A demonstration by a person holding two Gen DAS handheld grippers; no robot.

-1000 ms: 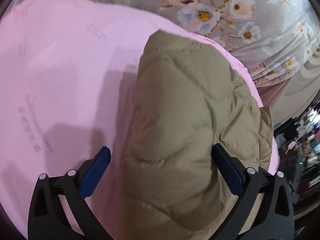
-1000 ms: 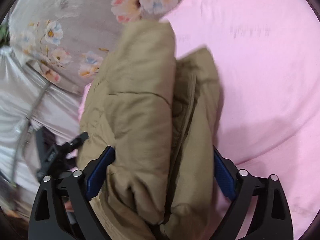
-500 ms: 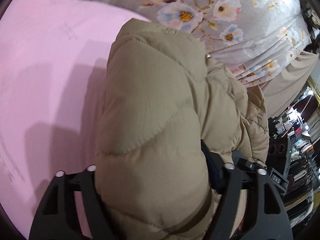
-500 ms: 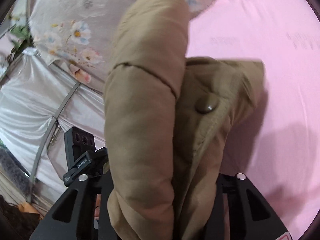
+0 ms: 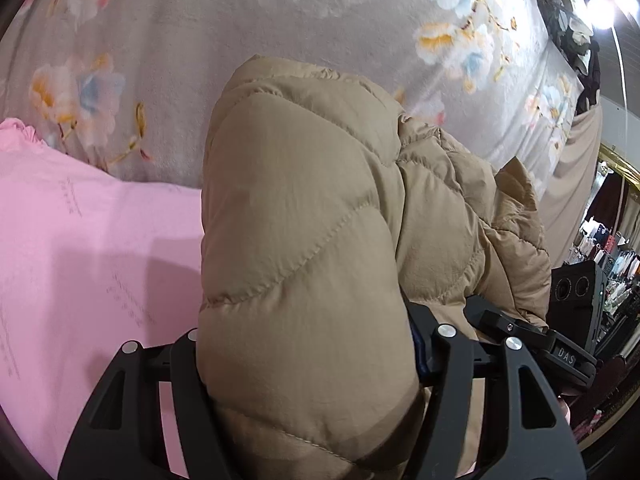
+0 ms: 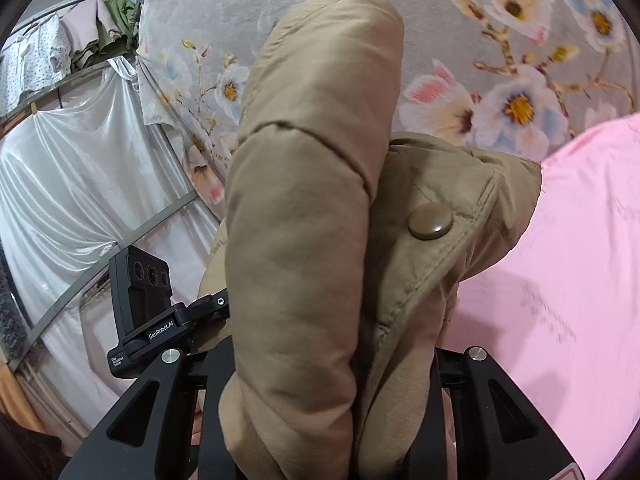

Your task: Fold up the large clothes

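A tan quilted puffer jacket [image 5: 312, 240] fills the middle of the left wrist view. My left gripper [image 5: 308, 364] is shut on a thick fold of it, which hides the fingertips. In the right wrist view the same jacket [image 6: 312, 220] stands up between the jaws, with a tan snap button [image 6: 430, 221] on its placket. My right gripper [image 6: 320, 380] is shut on this bundle. The jacket is lifted above the pink sheet [image 5: 80, 260], also seen in the right wrist view [image 6: 568, 280]. Each view shows the other gripper beside the jacket.
A grey floral blanket [image 5: 240, 40] lies beyond the pink sheet, also in the right wrist view [image 6: 500, 80]. White draped fabric [image 6: 72, 184] hangs at the left. Shelves of goods [image 5: 612, 264] show at the far right.
Both grippers closed on the jacket and lifted it. The views tilted up, so the floral blanket now fills the background and less pink sheet shows.
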